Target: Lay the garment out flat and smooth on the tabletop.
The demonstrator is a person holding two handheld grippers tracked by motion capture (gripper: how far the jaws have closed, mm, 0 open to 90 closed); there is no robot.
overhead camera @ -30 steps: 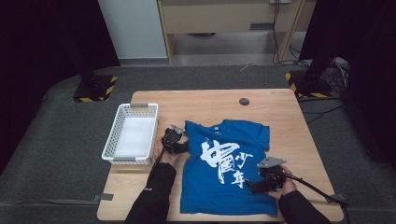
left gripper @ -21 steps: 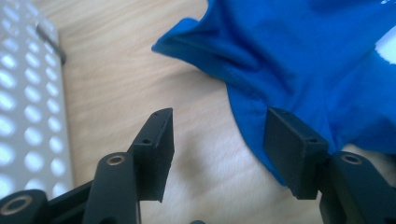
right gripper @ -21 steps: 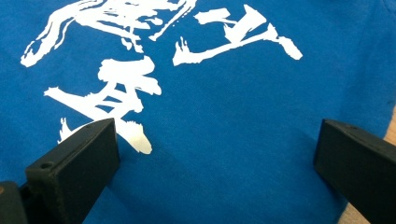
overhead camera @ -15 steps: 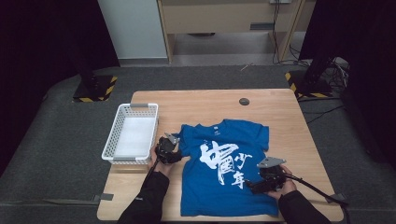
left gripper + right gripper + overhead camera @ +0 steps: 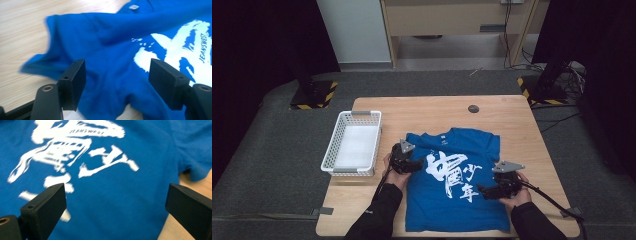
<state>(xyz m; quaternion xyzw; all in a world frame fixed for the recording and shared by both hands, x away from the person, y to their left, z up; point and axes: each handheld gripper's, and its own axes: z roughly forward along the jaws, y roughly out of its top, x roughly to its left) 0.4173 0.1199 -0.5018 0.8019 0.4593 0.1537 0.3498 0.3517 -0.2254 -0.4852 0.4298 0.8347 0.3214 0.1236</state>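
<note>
Black pads on the left gripper (image 5: 116, 87) are standing apart over the folded-in left sleeve of the blue T-shirt (image 5: 457, 187); its jaws have just been opening, and the cloth is lying below them with neither pad pressing on it. Wide too are the jaws of the right gripper (image 5: 115, 212), which is hovering over the shirt's right side beside the white print, with nothing caught between its pads. That sleeve's edge is lying bunched in a loose ridge just ahead of the left gripper's pads, with bare wood beyond it. The shirt is lying chest-up on the wooden table (image 5: 427, 112), its collar pointing away from the person and its hem running close to the near edge. Left of the shirt a strip of bare wood is separating it from the white basket (image 5: 353, 142), whose inside is showing only its pale floor. Beyond the collar the tabletop is lying open apart from a small dark disc (image 5: 473, 108).
</note>
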